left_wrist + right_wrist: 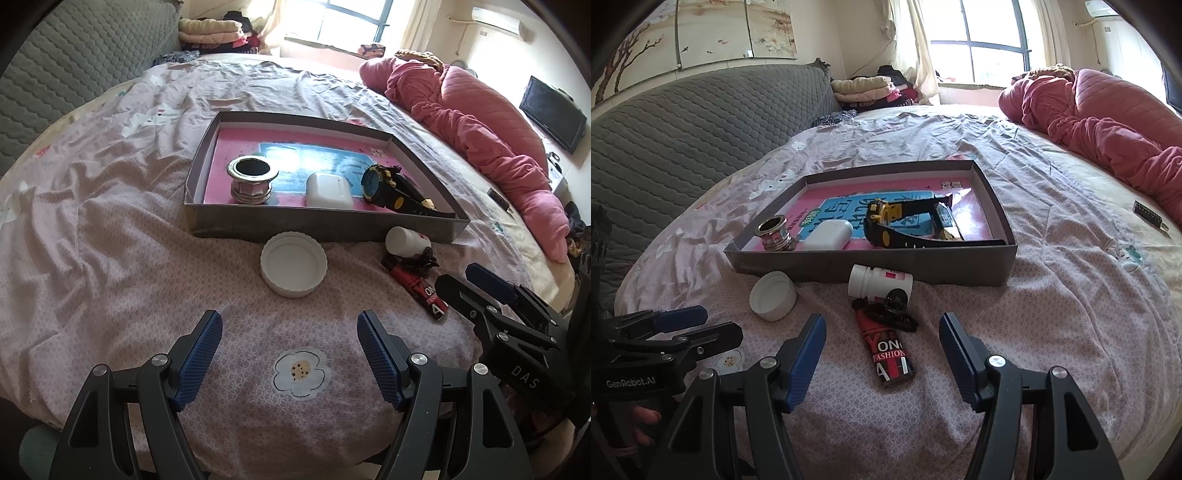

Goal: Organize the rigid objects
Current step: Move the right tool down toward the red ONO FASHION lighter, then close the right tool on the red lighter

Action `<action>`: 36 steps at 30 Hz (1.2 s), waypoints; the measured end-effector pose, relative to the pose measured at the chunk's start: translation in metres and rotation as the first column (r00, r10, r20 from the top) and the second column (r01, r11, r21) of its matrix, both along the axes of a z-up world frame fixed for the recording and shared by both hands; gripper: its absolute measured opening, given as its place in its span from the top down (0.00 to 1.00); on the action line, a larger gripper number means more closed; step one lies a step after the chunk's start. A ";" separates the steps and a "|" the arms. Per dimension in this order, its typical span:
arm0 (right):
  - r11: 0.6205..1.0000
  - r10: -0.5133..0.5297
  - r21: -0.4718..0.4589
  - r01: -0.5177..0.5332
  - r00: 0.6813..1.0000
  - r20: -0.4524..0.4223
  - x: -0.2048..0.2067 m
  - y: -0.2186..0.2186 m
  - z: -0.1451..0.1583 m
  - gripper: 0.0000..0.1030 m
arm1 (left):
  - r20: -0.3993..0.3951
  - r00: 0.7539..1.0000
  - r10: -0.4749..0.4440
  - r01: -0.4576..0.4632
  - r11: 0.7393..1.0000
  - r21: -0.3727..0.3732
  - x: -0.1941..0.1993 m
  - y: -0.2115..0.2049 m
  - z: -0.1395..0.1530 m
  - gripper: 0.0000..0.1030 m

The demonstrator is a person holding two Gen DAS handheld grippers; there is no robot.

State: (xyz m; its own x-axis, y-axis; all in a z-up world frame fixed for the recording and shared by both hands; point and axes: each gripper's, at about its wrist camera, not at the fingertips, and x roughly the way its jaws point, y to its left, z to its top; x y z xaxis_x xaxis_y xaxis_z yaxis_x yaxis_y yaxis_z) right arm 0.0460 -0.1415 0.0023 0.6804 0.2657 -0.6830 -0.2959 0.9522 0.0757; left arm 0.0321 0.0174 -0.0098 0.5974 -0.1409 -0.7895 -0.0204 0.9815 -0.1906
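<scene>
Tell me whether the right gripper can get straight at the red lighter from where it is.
Probably yes. The right gripper is open with the red lighter lying between its fingers. A black clip lies across the lighter's far end; the near end is uncovered.

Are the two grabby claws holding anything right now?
No. The left gripper and the right gripper are both open and empty, above the bedsheet. The white lid and lighter lie untouched.
</scene>
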 end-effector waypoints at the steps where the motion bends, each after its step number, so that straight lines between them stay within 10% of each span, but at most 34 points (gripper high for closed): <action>1: 1.000 0.001 0.002 -0.001 1.000 -0.002 0.001 0.000 -0.001 0.39 | -0.001 1.000 0.001 -0.001 1.000 0.000 0.001 0.000 -0.001 0.26; 36: 0.995 0.090 0.067 -0.080 0.983 -0.161 0.034 0.002 -0.041 0.72 | -0.015 1.000 -0.007 0.007 1.000 -0.016 0.009 0.001 -0.018 0.25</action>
State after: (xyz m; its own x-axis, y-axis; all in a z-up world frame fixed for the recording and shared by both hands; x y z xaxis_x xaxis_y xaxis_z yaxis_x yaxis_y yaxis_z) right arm 0.0798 -0.1393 -0.0388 0.5343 0.3617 -0.7640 -0.3547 0.9163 0.1857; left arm 0.0409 0.0188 -0.0273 0.5844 -0.1581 -0.7959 -0.0164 0.9783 -0.2064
